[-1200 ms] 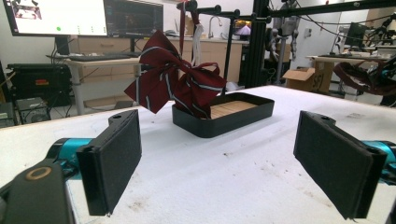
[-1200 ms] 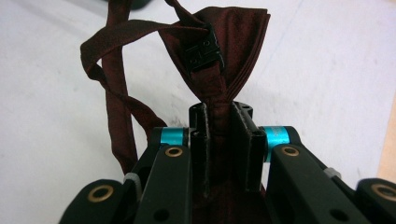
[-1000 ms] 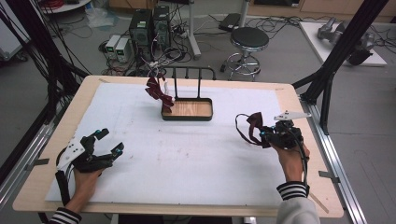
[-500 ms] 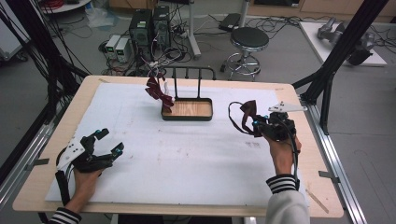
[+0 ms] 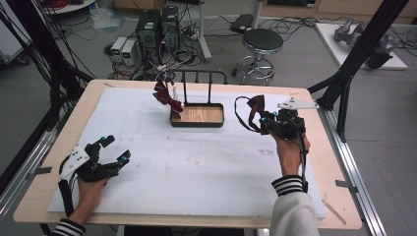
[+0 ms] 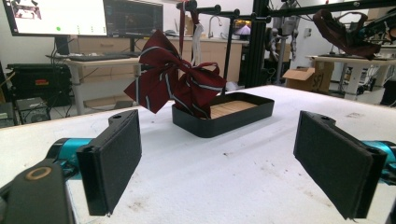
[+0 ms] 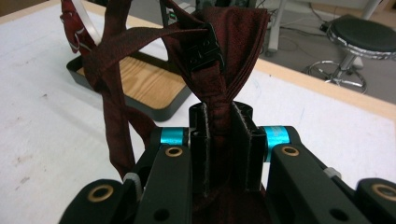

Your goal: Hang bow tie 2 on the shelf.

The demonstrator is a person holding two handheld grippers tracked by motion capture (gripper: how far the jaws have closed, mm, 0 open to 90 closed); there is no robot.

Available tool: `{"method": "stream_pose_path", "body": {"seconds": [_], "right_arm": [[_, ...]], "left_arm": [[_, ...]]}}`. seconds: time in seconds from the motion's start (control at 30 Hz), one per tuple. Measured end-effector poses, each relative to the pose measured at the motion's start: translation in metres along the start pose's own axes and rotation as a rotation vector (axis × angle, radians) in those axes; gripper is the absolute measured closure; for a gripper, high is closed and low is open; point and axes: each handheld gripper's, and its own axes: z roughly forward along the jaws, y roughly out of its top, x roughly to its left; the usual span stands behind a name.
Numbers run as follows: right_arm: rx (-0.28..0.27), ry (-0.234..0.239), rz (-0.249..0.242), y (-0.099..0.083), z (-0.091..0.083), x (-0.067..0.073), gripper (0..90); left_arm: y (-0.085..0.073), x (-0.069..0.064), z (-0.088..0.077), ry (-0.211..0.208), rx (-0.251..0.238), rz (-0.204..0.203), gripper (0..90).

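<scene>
The right claw (image 5: 268, 125), pinching a dark red bow tie (image 5: 255, 104) above the surface, sits just right of the rack (image 5: 197, 76), while the left claw (image 5: 115, 150) rests spread, far off.

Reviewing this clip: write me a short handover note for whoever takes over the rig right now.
Right gripper: shut on the plain dark red bow tie, held above the table's right side; its strap hangs loose.
Left gripper: open, holding nothing, low over the near left of the white mat.
Rack with its tray stands at the far middle; a striped bow tie already hangs from it.
Done: one tie hung, second picked up.
Left: probably carry the held tie to the rack and hang its strap over the bar.
</scene>
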Motion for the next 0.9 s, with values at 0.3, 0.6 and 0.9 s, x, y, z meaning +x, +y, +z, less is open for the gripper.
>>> {"method": "stream_pose_path", "body": {"seconds": [0.3, 0.6, 0.9], "right_arm": [[-0.026, -0.005, -0.013, 0.016, 0.008, 0.010, 78.2], [-0.049, -0.021, -0.017, 0.029, 0.020, 0.018, 78.3], [-0.073, -0.031, -0.027, 0.046, 0.031, 0.026, 78.2]], "left_arm": [[0.000, 0.000, 0.000, 0.000, 0.000, -0.001, 15.6], [0.000, 0.000, 0.000, 0.002, -0.001, -0.004, 15.6], [0.000, 0.000, 0.000, 0.002, -0.001, -0.003, 15.6]]}}
